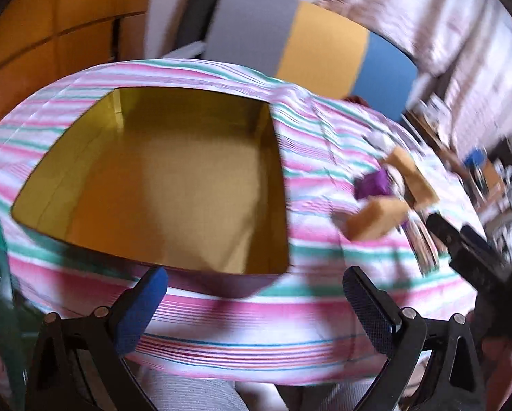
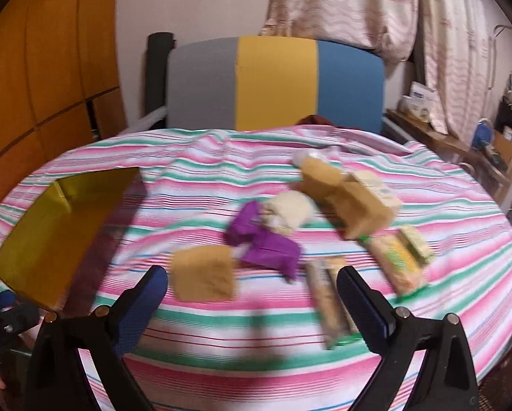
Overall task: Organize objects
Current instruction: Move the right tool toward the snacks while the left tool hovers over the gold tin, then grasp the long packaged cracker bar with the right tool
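An open yellow-brown cardboard box [image 1: 160, 185] [image 2: 57, 226] with nothing in it sits on the striped cloth [image 1: 310, 294], left of a loose pile. The pile holds a tan square pack [image 2: 203, 275], a purple crumpled wrapper [image 2: 266, 243], a pale bag [image 2: 290, 210], tan cartons [image 2: 358, 205], a long snack bar [image 2: 331, 301] and a green-edged packet [image 2: 398, 263]. My left gripper [image 1: 256, 308] hangs open just in front of the box. My right gripper [image 2: 252, 308] is open before the pile, holding nothing. In the left wrist view the tan packs [image 1: 375, 219] and wrapper [image 1: 372, 185] lie at right.
A chair back in grey, yellow and blue [image 2: 276, 82] stands behind the table. Wooden cabinets [image 2: 33, 85] fill the left, curtains [image 2: 358, 7] the back. A cluttered shelf [image 2: 495, 144] runs along the right. The other gripper's black body [image 1: 478, 250] shows at right.
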Available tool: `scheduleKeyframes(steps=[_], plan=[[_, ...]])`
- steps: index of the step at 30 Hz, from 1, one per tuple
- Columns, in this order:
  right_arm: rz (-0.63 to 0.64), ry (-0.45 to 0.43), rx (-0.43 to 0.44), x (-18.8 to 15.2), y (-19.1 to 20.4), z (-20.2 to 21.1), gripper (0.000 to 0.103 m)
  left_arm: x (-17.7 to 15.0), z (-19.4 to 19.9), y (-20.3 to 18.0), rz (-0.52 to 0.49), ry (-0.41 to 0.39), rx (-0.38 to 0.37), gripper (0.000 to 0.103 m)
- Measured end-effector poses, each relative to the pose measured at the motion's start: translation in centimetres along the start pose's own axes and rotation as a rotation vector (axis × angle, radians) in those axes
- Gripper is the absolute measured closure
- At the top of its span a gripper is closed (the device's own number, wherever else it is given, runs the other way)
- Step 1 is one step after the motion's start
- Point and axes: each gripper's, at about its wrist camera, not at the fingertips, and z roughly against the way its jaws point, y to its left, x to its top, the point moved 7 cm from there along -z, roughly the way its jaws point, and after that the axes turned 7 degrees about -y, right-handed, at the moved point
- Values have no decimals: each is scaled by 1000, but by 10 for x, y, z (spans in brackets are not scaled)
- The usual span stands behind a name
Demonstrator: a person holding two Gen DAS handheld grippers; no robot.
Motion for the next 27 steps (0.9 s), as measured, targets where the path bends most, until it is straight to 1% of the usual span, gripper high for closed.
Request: scheduleKeyframes(steps=[3,6,10,12,13,16,17,18,19,20,22,25,27], plan=[[-11,42,-41,-13,-27,-11,6,-7,-2,-17,-56,9,-26,0],[-60,102,-63,-29,-55,-25,11,-8,2,-30,-89,-14,-52,0],[-133,154,-57,-42,-83,-41,16,-10,2,-46,-138,-33,-70,0],[-156,172,-55,-45,-92,-49,17,-14,-2,-55,-141,-11,-116,0],[-162,177,-48,-47,-93,-53,17,-16,-4,-60,-136,0,-138,0],[-162,189,-36,-52,-98,-61,19,-19,-5,-67,-146,8,-148,0],[-162,190,-27,-53,-97,-62,21,-20,-7,-71,-161,14,-149,0],[-159,188,-16,-55,-95,-64,27,-22,-7,-73,-172,19,-148,0],[-155,185,-9,-56,-94,-65,30,-23,-9,-77,-188,27,-147,0],[-152,184,-5,-57,-92,-66,31,-25,-9,-79,-198,31,-148,0],[-144,185,-10,-59,-90,-69,34,-27,-13,-84,-211,46,-151,0],[-128,173,-29,-61,-88,-71,35,-30,-18,-89,-223,77,-153,0],[-126,162,-37,-61,-88,-72,36,-31,-21,-92,-232,84,-150,0]])
